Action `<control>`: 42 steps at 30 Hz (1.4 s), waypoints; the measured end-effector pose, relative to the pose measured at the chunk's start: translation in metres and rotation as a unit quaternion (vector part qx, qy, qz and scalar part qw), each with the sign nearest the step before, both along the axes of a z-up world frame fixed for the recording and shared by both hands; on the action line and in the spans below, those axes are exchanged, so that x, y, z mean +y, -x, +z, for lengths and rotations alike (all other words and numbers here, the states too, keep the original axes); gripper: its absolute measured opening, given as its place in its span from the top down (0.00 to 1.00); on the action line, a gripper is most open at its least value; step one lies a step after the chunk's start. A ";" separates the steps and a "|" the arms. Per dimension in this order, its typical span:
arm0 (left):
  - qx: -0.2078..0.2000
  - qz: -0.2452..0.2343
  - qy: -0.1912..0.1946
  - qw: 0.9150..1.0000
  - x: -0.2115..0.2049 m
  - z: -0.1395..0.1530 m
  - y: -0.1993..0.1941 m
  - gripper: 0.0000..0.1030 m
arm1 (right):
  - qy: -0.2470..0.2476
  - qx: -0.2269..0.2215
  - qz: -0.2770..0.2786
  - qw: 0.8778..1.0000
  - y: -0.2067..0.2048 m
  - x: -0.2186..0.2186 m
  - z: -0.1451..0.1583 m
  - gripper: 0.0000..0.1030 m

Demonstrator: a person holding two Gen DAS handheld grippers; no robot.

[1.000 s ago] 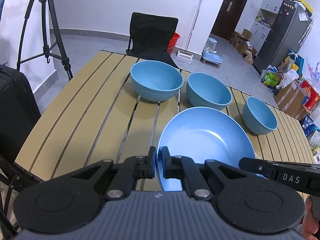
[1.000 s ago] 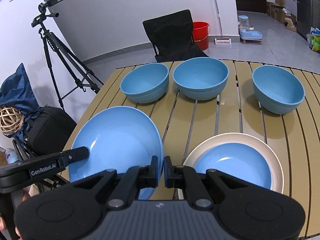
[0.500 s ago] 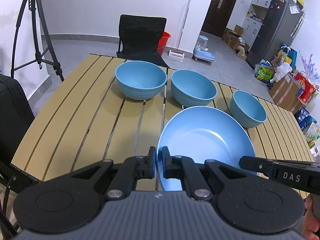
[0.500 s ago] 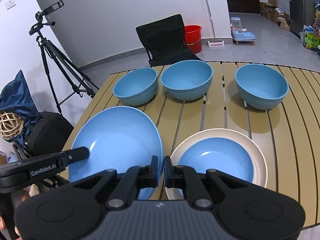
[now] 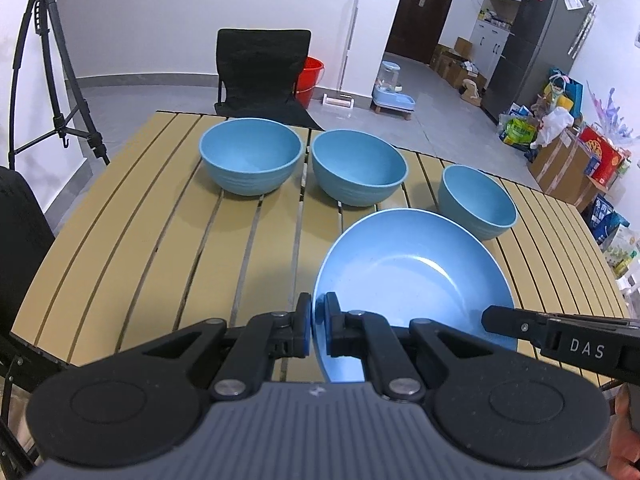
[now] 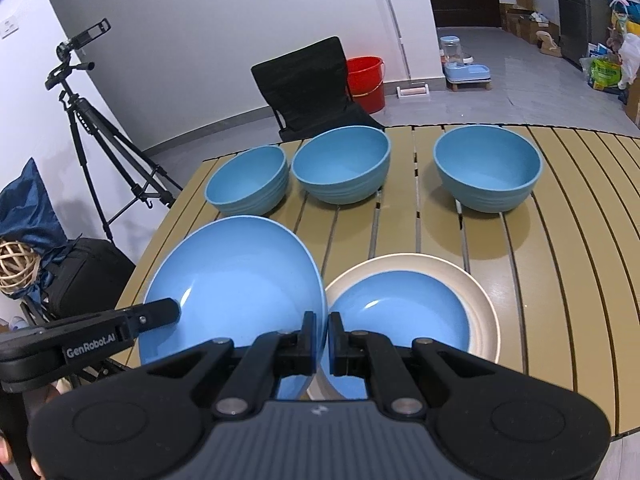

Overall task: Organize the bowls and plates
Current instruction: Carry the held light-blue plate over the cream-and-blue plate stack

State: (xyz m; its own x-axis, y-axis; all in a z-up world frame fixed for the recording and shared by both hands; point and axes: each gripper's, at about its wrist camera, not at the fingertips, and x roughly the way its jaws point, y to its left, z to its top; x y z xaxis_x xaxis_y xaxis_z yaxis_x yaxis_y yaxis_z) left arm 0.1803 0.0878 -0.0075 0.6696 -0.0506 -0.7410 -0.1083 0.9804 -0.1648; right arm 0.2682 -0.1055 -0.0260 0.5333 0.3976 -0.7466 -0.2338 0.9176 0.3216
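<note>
Both grippers are carrying one blue plate (image 6: 236, 276) above the slatted bench (image 5: 132, 248), each clamped on opposite edges of its rim. The left gripper (image 5: 316, 326) is pinching the rim on its side w/ fingers (image 5: 333, 330) pressed together on it; the right gripper (image 6: 322, 340) is doing the same on the far rim, fingers (image 6: 309, 342) closed tight on the thin edge. In the left wrist view the right gripper's arm is showing at the plate's other side, marked "DAS"; in the right wrist view the left one's arm is reaching in over the plate's inner face.

Landmark = the held blue plate. Just beside it, toward the right gripper's side, a beige-rimmed plate (image 6: 480, 300) w/ a blue center is sitting flat on the bench; the held plate's rim is overlapping its edge in the picture, contact can't be told. Beyond the held plate, 3 blue bowls are standing upright in a row: left bowl (image 5: 250, 160), middle bowl (image 5: 358, 166), right bowl (image 5: 476, 200). Left and middle are nearly touching, the right one is standing apart from them. Behind the bowls, past the bench's far edge, a black folding chair (image 5: 262, 68) and a red bucket (image 6: 364, 76) are standing on the floor.
</note>
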 end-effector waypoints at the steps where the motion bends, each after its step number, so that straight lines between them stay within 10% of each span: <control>1: 0.001 -0.002 -0.001 1.000 -0.002 -0.001 -0.001 0.93 | 0.000 0.001 -0.002 1.000 0.000 -0.002 0.000 0.95; 42: 0.055 -0.062 -0.036 0.996 -0.076 -0.054 -0.058 0.93 | 0.012 0.031 -0.053 0.998 -0.023 -0.065 -0.053 0.95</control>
